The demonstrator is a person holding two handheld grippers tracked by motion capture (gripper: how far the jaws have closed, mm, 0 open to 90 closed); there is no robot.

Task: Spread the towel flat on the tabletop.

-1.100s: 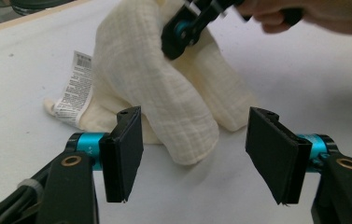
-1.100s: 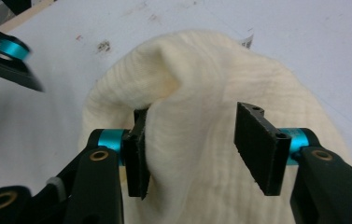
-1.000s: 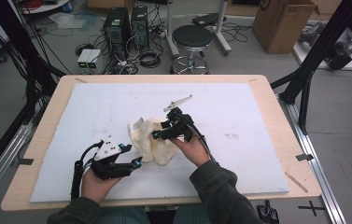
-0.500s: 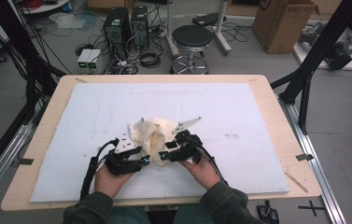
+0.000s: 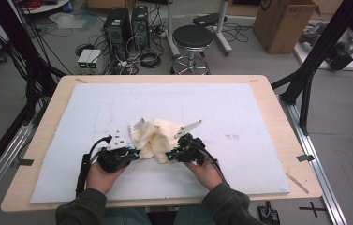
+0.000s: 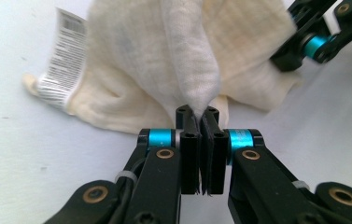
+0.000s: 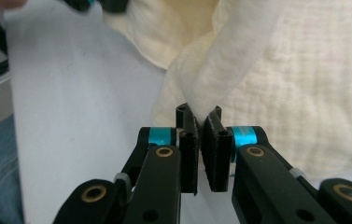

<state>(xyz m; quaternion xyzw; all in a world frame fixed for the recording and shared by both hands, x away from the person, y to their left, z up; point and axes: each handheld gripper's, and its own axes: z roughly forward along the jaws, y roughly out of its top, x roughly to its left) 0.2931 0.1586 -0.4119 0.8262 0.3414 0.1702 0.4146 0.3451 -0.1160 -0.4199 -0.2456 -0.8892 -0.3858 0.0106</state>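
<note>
A crumpled cream cloth [image 5: 158, 136] with a white printed label [image 5: 138, 124] lies on the white board, near its front middle. My left gripper [image 5: 134, 153] is at the cloth's near left edge. In the left gripper view its jaws have just closed and pinch a raised fold of the cloth [image 6: 164, 56] between the pads, left gripper [image 6: 200, 116]. My right gripper [image 5: 170, 154] is at the cloth's near right edge. Its jaws have just closed too and, in the right gripper view, nip a fold of the cloth [image 7: 281, 70], right gripper [image 7: 200, 119].
The white board [image 5: 239, 108] covers a wooden table [image 5: 277, 108]. Bare board lies to the left, right and behind the cloth. Beyond the far edge stand a stool [image 5: 193, 37], computer towers [image 5: 127, 23] and a cardboard box [image 5: 284, 23]. Black frame posts [image 5: 305, 79] flank the table.
The right gripper came back toward the person and down from the cloth's top to its near right edge. The left gripper edged up to the cloth. Both now grip folds.
</note>
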